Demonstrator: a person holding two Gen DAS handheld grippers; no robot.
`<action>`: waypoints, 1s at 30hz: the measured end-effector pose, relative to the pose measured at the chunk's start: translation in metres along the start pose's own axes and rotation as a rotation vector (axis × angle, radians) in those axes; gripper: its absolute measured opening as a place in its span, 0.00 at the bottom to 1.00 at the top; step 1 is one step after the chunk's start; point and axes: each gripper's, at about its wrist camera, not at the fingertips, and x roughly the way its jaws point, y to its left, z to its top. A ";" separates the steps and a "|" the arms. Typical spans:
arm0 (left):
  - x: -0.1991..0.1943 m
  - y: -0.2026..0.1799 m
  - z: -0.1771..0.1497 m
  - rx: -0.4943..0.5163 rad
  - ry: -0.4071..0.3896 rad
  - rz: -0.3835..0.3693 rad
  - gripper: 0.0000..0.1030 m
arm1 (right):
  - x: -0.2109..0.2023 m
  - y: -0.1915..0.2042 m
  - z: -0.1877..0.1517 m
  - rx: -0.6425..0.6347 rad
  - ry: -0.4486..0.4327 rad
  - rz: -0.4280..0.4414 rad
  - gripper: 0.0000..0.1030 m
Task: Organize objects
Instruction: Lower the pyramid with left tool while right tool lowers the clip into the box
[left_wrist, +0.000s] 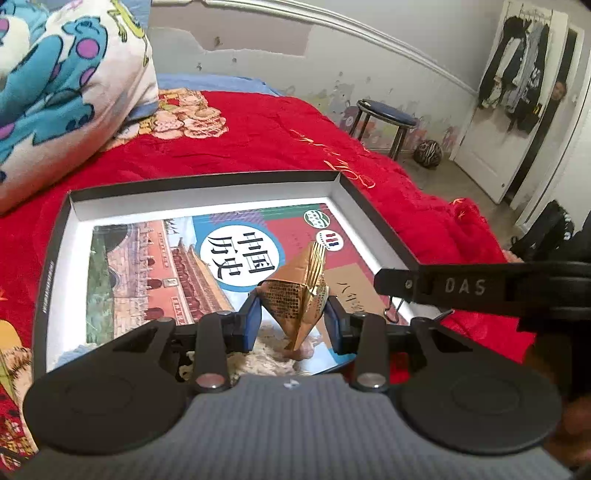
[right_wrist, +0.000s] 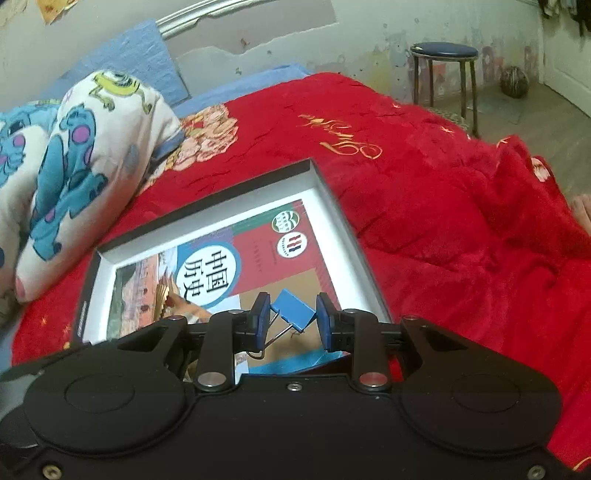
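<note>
While the box (left_wrist: 207, 184) lies on the red blanket (left_wrist: 258, 140) with a book (left_wrist: 147, 258) inside, the left gripper (left_wrist: 293, 314) is clamped on a gold packet (left_wrist: 295, 291) at lower centre; the right gripper (right_wrist: 291, 317) pinches a blue clip (right_wrist: 293, 308) over the book's lower right corner.

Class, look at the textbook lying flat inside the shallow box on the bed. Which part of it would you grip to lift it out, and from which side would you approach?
Probably the textbook's far edge: the box shows its widest white gap there, leaving room for a finger to slip under. Come from above, tilted toward that edge. The book lies flat, so a plain top grip has nothing to pinch.
</note>
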 end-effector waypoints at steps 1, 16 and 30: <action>0.000 -0.001 -0.001 0.005 0.002 0.000 0.40 | 0.001 0.001 -0.001 -0.001 0.007 0.000 0.25; 0.006 0.001 -0.002 0.007 0.024 0.006 0.40 | 0.009 0.002 0.000 0.011 0.046 0.018 0.25; 0.009 0.002 -0.002 0.006 0.052 -0.020 0.40 | 0.020 0.000 -0.002 0.035 0.099 0.015 0.25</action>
